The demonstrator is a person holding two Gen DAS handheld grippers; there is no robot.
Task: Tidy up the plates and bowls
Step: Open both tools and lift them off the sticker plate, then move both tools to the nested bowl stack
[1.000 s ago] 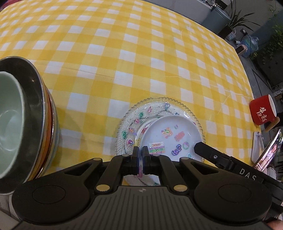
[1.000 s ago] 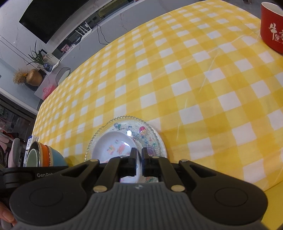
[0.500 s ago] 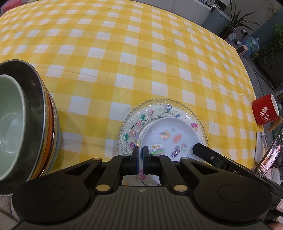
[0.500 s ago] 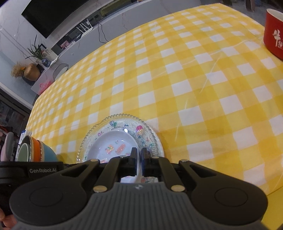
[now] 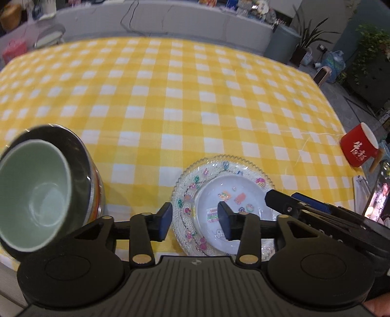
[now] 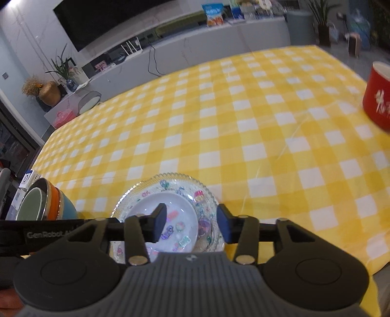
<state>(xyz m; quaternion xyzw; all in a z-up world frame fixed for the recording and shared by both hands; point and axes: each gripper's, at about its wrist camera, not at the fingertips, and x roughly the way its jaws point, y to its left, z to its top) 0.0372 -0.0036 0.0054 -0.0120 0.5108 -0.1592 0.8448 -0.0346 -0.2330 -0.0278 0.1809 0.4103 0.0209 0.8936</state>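
Left gripper point(image 5: 193, 220) spread wide, holding nothing, poised over the near rim of the clear beaded plate point(image 5: 190, 192). Right gripper point(image 6: 191, 225) likewise parted and empty above the same plate. White plate point(image 5: 231, 195) nested inside the clear one, close to the table's near edge. Stacked bowls point(image 5: 43, 192) just left, also by that edge. Red mug point(image 5: 358, 151) near the right edge. Yellow checked tablecloth point(image 5: 182, 97) stretching bare beyond.

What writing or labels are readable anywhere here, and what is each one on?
"GenRobot.AI": left gripper's body, seen from the right wrist view.
White brush characters: red mug, too blurred to read.
Stickers: white plate, too small to read.
Snack bag on counter: unreadable.
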